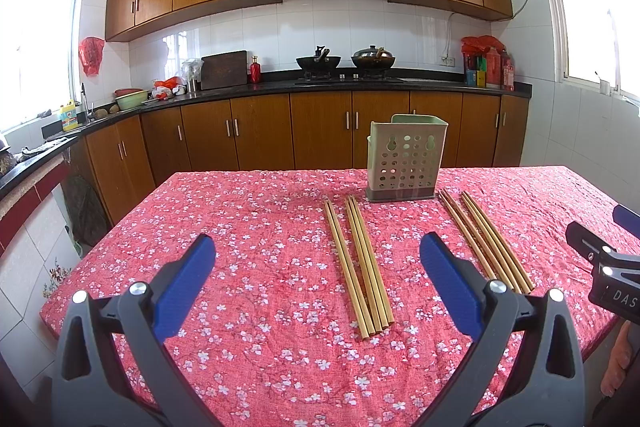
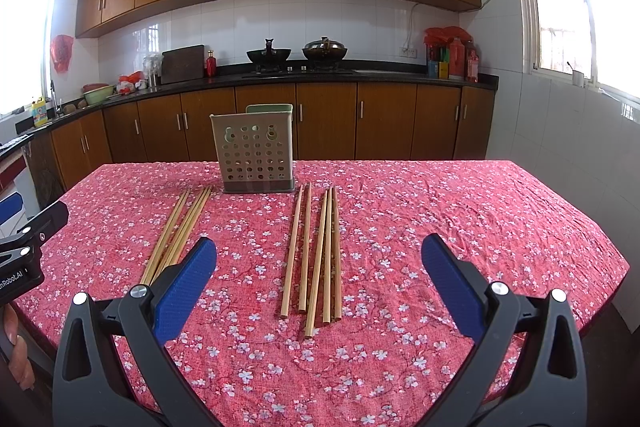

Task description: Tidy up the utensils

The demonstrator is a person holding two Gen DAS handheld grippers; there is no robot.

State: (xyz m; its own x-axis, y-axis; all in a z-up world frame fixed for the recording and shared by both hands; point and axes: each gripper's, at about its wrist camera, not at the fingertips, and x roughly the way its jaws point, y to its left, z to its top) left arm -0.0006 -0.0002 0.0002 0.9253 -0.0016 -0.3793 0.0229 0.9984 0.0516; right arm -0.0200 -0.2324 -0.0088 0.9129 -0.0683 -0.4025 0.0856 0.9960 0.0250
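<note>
the holder (image 1: 406, 157), a pale perforated box on a dark base, stands upright toward the far edge of the worktop (image 1: 248, 227), which wears a red cloth with white blossoms, and everything here is placed from it. furthest to its left hangs the left gripper (image 1: 318, 283), above the near part of the cloth, spread wide, its blue pads (image 1: 188, 283) holding nothing. just left of the holder's front edge begins the left bundle (image 1: 360, 267) of wooden chopsticks, lying flat and running from the holder's base toward the near edge, a pair and then three close beside it. just right of the holder's front edge begins the right bundle (image 1: 486, 239), lying flat too and running toward the near edge; in the right wrist view this bundle (image 2: 316, 255) shows five sticks, two and then three, with their near ends uneven. the two bundles lie well apart with bare cloth between them. to the right of the holder and near the person hangs the right gripper (image 2: 320, 283), above the cloth with the right bundle between its pads (image 2: 452, 283), equally wide apart and gripping nothing. behind the holder, across the room, a dark counter (image 2: 360, 75) carries two woks (image 2: 296, 55).
</note>
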